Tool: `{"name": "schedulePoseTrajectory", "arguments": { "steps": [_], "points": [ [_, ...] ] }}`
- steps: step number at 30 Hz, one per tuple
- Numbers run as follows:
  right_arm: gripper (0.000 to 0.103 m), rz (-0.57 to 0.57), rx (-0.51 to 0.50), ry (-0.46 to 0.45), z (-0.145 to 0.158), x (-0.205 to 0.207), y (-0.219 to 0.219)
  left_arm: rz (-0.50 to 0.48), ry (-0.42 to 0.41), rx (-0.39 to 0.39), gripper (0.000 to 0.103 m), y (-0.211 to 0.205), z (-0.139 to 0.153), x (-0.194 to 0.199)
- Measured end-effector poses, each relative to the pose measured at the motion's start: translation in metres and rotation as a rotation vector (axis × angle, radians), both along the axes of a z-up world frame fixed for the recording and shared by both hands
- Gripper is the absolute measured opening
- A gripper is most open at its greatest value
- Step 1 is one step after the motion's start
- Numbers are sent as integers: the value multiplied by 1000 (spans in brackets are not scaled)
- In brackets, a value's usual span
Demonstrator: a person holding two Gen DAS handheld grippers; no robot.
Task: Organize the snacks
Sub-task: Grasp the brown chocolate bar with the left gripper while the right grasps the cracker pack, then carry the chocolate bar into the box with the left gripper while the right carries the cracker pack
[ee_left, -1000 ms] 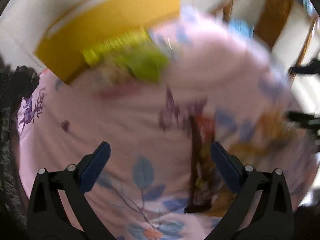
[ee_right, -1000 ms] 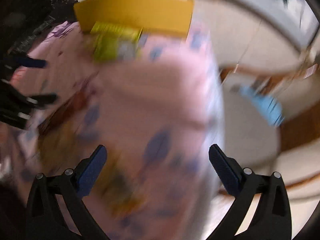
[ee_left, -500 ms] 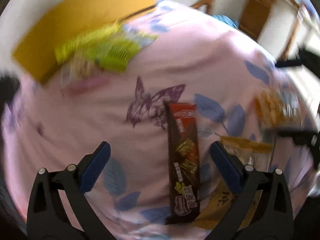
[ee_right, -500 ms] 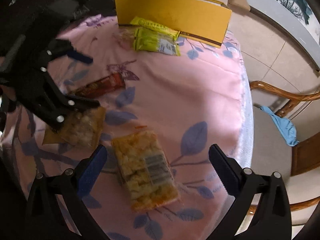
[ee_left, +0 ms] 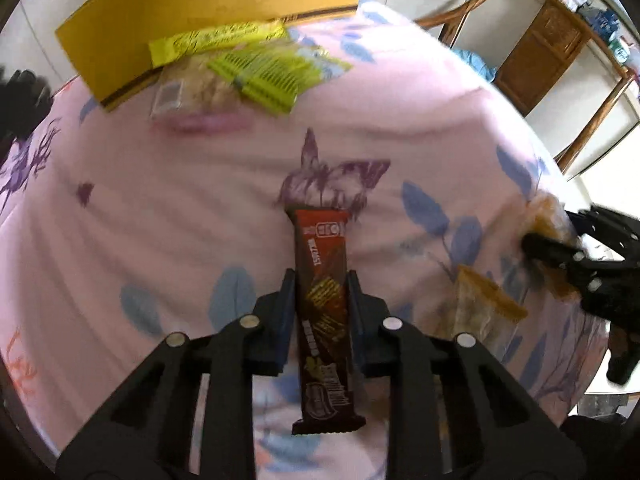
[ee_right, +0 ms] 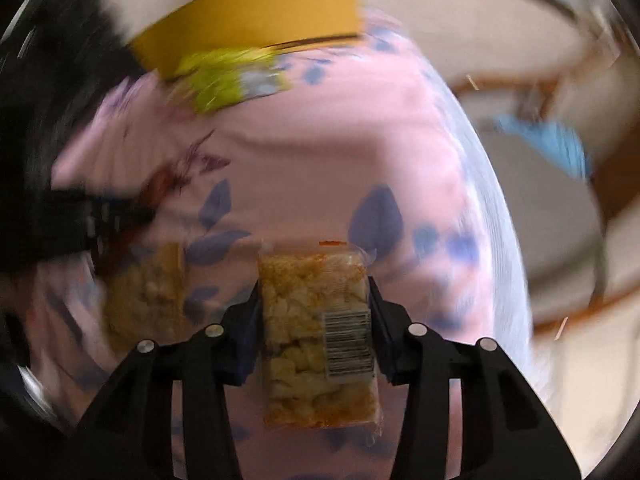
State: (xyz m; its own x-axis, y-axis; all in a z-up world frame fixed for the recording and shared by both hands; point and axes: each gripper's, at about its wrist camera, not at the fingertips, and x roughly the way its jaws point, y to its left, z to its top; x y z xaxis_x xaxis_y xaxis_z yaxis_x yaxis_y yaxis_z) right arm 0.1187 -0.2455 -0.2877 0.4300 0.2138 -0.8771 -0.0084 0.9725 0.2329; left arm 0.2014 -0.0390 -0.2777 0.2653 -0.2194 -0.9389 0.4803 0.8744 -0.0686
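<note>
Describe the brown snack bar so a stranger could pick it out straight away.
On the pink floral tablecloth, well in front of the yellow box at the far edge, a long brown snack bar lies lengthwise between the fingers of the left gripper. It is the only dark, slim wrapper; the neighbouring packets are green or clear.
</note>
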Motion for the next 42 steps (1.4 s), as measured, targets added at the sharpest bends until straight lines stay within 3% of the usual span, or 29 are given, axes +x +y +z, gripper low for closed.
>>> {"name": "schedulePoseTrajectory", "arguments": {
  "steps": [2,6,8,12,15,19,24,28,30,32,34,36,40,42],
  "points": [
    [47,-101,119,31,0,-10,-6,36,22,-45,24,7,6,-8],
    [47,-97,128,34,8,-21,5,97,33,-82,24,21,15,-16],
    [47,-73,118,5,21,-21,11,150,1,-59,24,29,25,-18],
    [47,-58,114,-152,70,-18,13,184,-84,-134,24,41,64,-17],
    [47,-26,67,-258,109,-7,14,221,-173,-112,24,45,92,-5],
    [47,18,21,-401,156,13,12,266,-295,-152,24,60,135,19],
    [47,-26,1,-572,201,59,-1,294,-498,-109,24,67,193,58],
    [47,-13,-7,-684,228,102,0,356,-544,-35,24,69,213,93],
    [47,-9,-53,-690,235,122,8,426,-556,32,24,71,217,115],
    [47,13,-54,-680,238,146,11,467,-540,3,24,75,219,136],
    [47,61,-16,-676,239,165,13,475,-541,1,24,76,219,152],
    [47,85,-47,-641,237,190,22,483,-562,25,24,75,216,169],
    [47,108,-57,-609,233,238,29,464,-535,-14,24,71,208,199],
    [47,115,-41,-599,230,260,30,429,-530,25,24,60,200,215]
  ]
}}
